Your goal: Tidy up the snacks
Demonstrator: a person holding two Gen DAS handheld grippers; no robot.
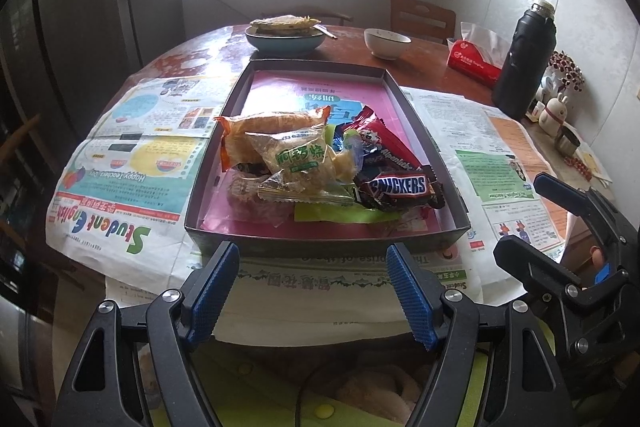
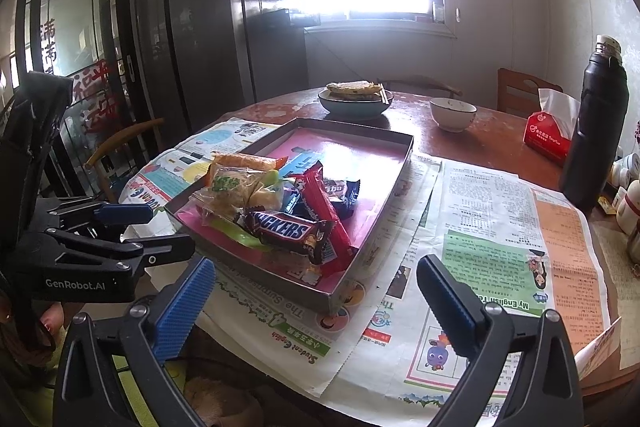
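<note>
Both tools hover at the near edge of the worktop, and both are empty. The left gripper has its jaws spread wide, released, lined up square with the near wall of the tray. The right gripper is just as wide open, off the tray's near right corner, nothing between its blue pads.

Inside the tray, heaped toward its near end, sits the snack pile: a chocolate bar on the near right of the heap, a red wrapped bar slanting behind it, a clear-wrapped pastry on top in the middle, an orange-ended packet at the back. The far half of the tray shows bare pink lining.

These look light and crinkly, so I'd expect slippery film and little weight. The chocolate bar seems the firmest, best pinched across its middle; the pastries look crushable (go gently, or take them by the crimped wrapper ends).

The tray rests on newspaper spread over a round brown worktop. Beyond the tray stand a blue dish of flatbread and a white bowl; off to the tray's far right, a red tissue pack and a tall black flask. A bright window washes out the back of the room.
</note>
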